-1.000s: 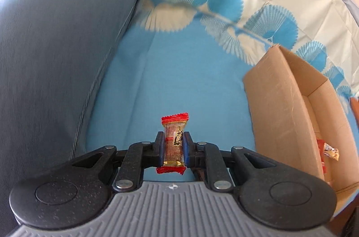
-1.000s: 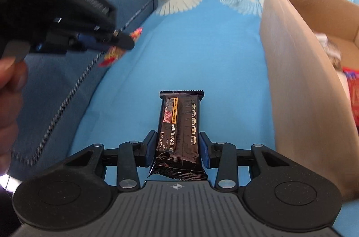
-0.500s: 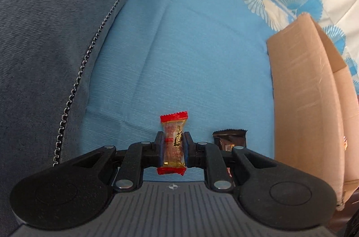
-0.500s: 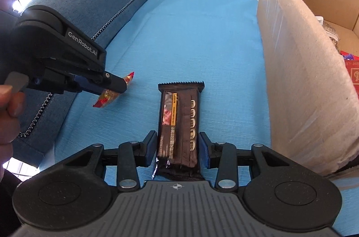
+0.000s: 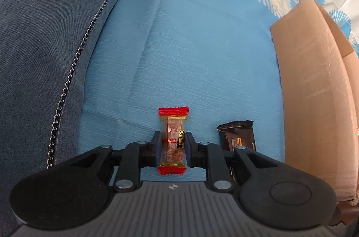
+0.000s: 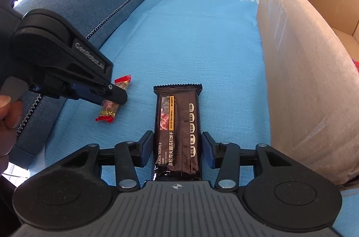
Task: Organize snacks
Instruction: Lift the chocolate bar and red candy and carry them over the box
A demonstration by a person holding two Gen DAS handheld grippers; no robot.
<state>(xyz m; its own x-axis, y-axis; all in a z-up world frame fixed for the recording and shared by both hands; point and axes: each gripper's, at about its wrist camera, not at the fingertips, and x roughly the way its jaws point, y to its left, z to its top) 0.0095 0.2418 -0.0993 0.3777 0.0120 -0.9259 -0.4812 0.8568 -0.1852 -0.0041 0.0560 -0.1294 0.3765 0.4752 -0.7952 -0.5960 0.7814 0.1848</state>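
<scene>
Where a second ago it was held up in the air, the red-ended candy is now seen low on the blue sofa cover, between the pads of the left tongs, whose jaws have just been opening; whether the pads still press it cannot be told. The dark cracker bar is laid flat on the cover beside the candy, and the right tongs have been spread clear of its sides, a gap now shown on each. The cardboard box is seen unmoved at the right.
</scene>
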